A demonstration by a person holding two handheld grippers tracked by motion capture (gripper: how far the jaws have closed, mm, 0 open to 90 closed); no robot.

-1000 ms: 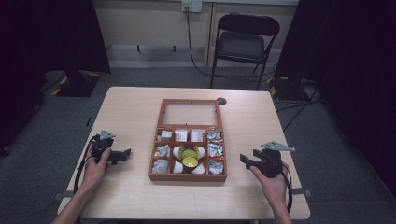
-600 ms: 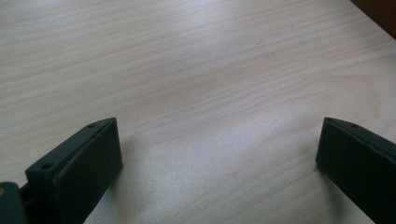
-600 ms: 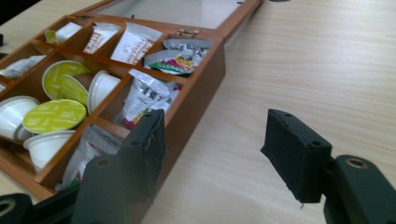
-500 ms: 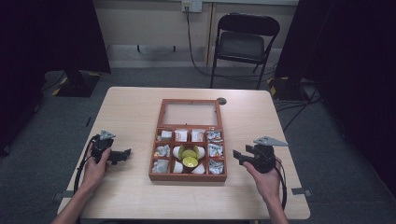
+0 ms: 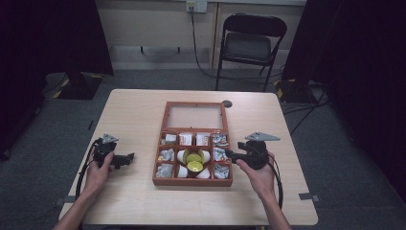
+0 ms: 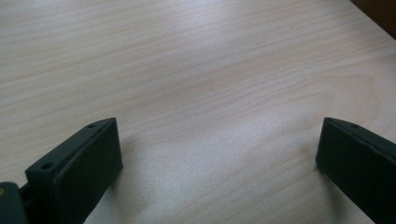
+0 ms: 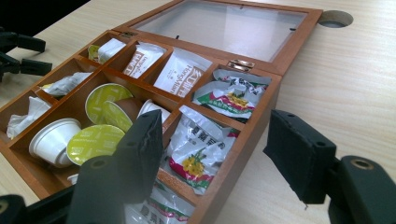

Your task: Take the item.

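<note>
Open reddish-brown wooden compartment box (image 5: 193,181) at tabletop (image 5: 143,110) centre, glass lid laid back toward far edge for access. Right gripper (image 7: 212,144) fingers spread, straddling box's right wall, likely for a packet. Left gripper (image 6: 217,154) fingers spread, idle near left edge.

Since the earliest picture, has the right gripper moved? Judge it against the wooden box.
Yes. The right gripper has moved left across the table, closing on the wooden box; its open jaws now reach the box's right edge.
</note>
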